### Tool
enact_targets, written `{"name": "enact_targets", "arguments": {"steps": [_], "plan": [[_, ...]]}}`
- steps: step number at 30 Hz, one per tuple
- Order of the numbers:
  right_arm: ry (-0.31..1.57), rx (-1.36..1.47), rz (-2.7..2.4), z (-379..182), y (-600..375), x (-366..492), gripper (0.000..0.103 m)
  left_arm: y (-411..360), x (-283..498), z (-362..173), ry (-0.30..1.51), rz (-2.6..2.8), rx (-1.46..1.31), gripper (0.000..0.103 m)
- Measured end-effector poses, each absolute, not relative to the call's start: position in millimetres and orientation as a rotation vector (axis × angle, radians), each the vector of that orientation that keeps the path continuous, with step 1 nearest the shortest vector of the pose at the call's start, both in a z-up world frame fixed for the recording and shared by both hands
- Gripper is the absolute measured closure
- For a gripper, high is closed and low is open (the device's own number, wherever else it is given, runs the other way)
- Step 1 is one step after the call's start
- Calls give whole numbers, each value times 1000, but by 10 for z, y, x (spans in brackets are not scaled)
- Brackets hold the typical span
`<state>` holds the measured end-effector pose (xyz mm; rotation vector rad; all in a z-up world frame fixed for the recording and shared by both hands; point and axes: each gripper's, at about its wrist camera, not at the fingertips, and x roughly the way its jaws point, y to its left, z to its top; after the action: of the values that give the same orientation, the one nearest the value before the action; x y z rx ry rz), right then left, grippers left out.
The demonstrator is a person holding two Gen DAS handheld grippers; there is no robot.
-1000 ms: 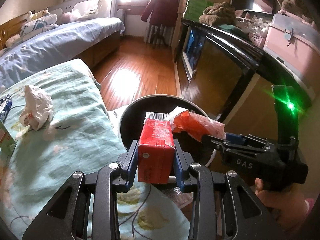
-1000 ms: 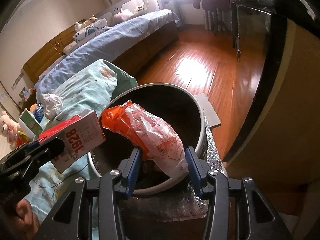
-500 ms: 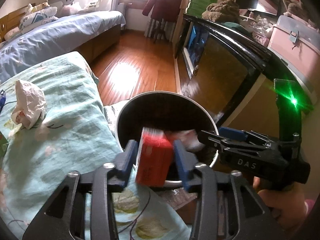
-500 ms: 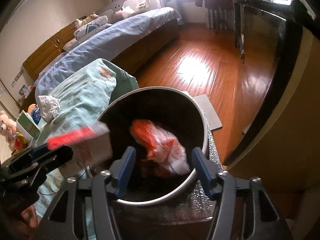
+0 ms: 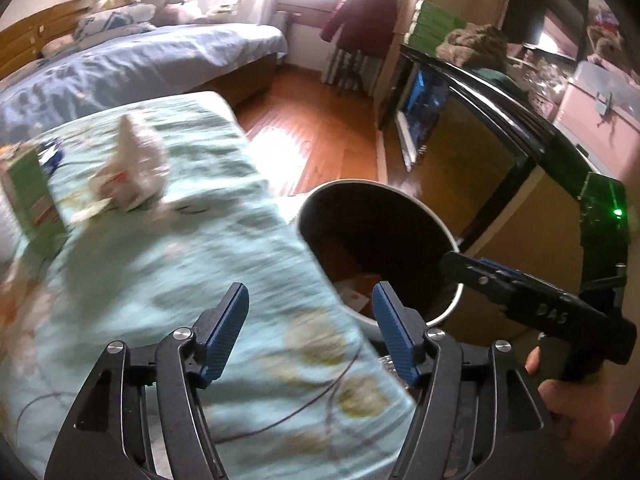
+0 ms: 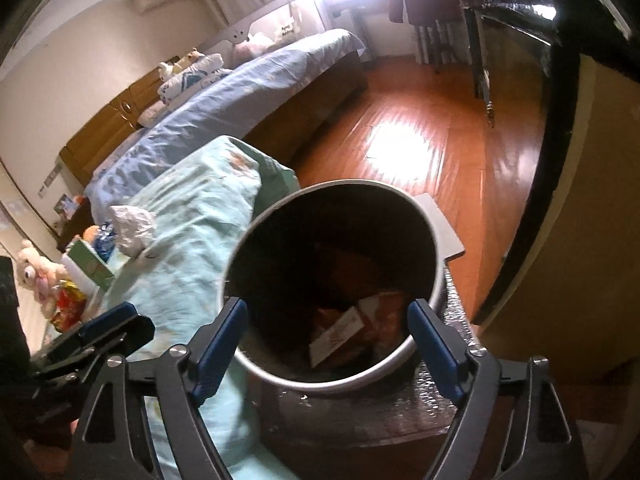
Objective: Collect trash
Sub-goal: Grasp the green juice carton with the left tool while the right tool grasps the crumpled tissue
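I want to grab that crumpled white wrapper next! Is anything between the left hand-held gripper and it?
Nothing visible. Only bare blue-green quilt lies between the left hand-held gripper, its jaws opening and empty, and the crumpled white wrapper. A green carton stands off to the wrapper's left, outside that path.

Green quilt point(image 5: 168, 280) smeared by motion — bin's point(image 6: 434, 280) dark bottom trash point(image 6: 348, 328) hardly readable.
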<state>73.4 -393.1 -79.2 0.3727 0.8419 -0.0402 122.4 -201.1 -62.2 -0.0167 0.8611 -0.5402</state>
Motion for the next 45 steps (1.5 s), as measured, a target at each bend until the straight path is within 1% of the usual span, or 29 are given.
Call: {"name": "enact_targets", "arguments": {"steps": [12, 27, 36, 45], "plan": [[827, 358, 66, -704, -3365, 782, 17, -1318, 1098, -663, 854, -414, -86, 34], [864, 320, 179, -775, -2782, 970, 17, -622, 1151, -711, 844, -271, -148, 34], [884, 322, 219, -833, -2612, 1181, 17, -389, 1312, -754, 850, -228, -159, 34], [887, 317, 254, -868, -2455, 1423, 17, -318, 1489, -783, 862, -222, -163, 33]]}}
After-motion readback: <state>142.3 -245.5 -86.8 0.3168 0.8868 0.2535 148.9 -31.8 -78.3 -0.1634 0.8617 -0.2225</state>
